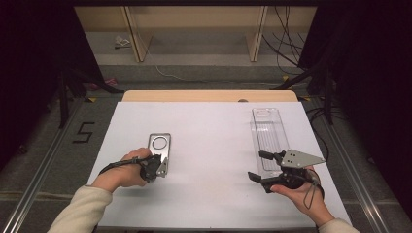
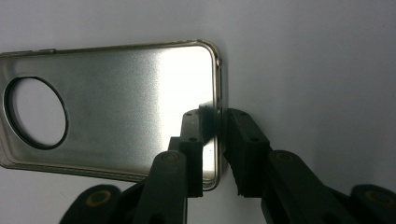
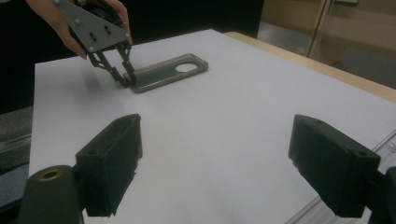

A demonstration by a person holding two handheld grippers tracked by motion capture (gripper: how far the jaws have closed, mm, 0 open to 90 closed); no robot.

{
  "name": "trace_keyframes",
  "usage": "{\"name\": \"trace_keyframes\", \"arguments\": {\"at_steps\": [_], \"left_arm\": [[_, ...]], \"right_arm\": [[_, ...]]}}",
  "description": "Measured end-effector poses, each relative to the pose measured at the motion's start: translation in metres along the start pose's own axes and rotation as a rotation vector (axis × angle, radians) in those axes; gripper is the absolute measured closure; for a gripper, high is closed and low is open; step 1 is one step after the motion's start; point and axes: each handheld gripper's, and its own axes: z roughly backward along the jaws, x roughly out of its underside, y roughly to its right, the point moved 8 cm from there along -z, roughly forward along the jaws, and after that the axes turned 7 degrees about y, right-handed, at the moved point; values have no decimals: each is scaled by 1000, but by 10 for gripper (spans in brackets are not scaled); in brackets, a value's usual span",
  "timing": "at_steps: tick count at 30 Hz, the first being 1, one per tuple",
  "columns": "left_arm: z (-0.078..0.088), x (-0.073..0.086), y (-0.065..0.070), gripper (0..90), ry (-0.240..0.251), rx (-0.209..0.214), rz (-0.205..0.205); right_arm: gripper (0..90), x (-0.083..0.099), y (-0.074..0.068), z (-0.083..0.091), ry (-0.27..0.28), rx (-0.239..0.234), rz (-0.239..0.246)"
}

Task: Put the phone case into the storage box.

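Left gripper (image 2: 215, 135) fingers pinch the silver phone case (image 2: 116, 107) at its end rim; right gripper (image 3: 215, 163) fingers spread wide, well apart from the case.

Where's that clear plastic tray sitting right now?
In the high view, the clear rectangular plastic tray lies on the white table's right side, just beyond the open right gripper, far from the silver metal phone case.

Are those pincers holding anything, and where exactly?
The left gripper pinches the metal phone case by the rim of its short end, opposite the round hole. The right gripper holds nothing, jaws wide apart.
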Motion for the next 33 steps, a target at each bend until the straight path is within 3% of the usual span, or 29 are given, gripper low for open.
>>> {"name": "trace_keyframes", "arguments": {"at_steps": [33], "left_arm": [[-1,-1,0,840,2,22,-17]], "right_arm": [[180,1,0,-1,-7,-1,3]]}}
